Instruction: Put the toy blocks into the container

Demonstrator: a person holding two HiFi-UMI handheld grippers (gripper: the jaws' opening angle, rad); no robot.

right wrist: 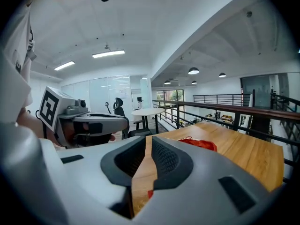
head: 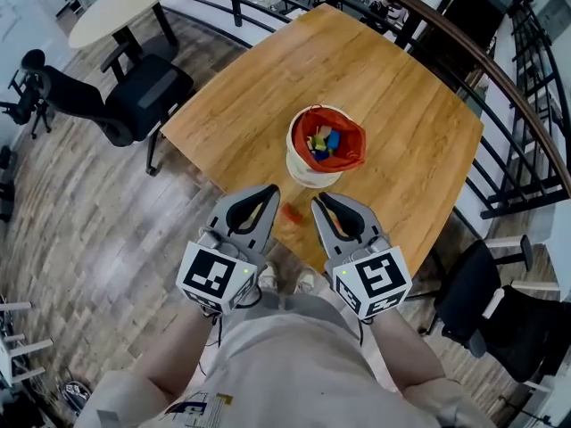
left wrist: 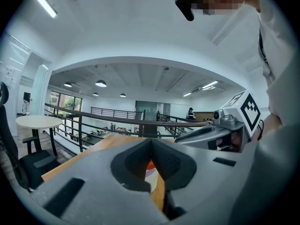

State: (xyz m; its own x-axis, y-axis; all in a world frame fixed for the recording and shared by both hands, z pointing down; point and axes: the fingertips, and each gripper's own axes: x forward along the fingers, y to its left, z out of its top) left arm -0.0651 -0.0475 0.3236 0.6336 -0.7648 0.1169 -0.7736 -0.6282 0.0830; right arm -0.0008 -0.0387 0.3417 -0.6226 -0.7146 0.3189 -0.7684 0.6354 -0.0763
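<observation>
A white container (head: 314,169) with a red lining stands in the middle of the wooden table (head: 393,87), and several coloured toy blocks (head: 323,143) lie inside it. One small orange-red block (head: 291,212) lies on the table near its front edge, between my two grippers. My left gripper (head: 270,188) is shut and empty, just left of that block. My right gripper (head: 318,200) is shut and empty too, just right of it. In the left gripper view the closed jaws (left wrist: 151,140) frame the container (left wrist: 151,173). The right gripper view shows the container's red lining (right wrist: 199,144) beyond its jaws (right wrist: 149,137).
A black office chair (head: 134,96) stands left of the table, with a round white table (head: 125,3) behind it. A dark railing (head: 535,105) runs along the right side. Another black chair (head: 500,315) sits at the lower right. The person's shoes (head: 285,281) are at the table's front edge.
</observation>
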